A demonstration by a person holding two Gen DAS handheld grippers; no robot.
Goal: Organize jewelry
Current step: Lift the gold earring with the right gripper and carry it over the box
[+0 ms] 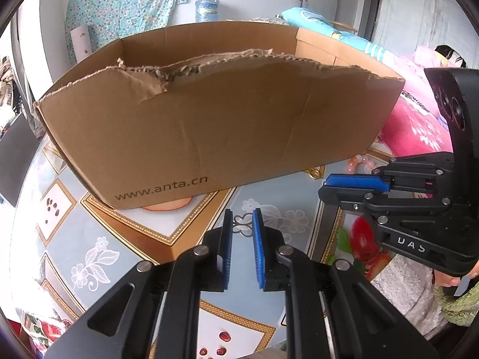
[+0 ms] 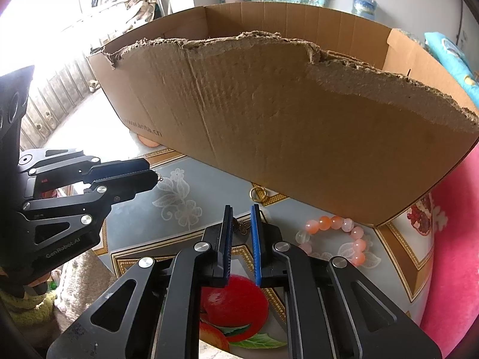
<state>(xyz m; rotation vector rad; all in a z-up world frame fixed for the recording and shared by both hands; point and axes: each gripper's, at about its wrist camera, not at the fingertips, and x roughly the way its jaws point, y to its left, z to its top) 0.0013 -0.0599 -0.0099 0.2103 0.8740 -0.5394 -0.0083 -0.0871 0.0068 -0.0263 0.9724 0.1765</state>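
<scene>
A torn cardboard box [image 1: 209,125] marked www.anta.cn stands on the patterned table; it also fills the right wrist view [image 2: 299,125]. My left gripper [image 1: 242,224] is shut on a small thin metal butterfly ornament [image 1: 243,223] just above the table, in front of the box. My right gripper [image 2: 242,224] hangs narrowly open and empty over a dark butterfly charm [image 2: 243,226] lying on the table. A pink and orange bead bracelet [image 2: 338,239] lies to its right, by the box corner. A gold ring [image 2: 257,194] lies against the box base.
The table has a glossy floral and fruit cover [image 1: 98,257]. A pink bedspread [image 2: 455,254] lies past the table's right edge. The right gripper's body [image 1: 419,203] shows at the right of the left wrist view. The bracelet also shows there [image 1: 360,161].
</scene>
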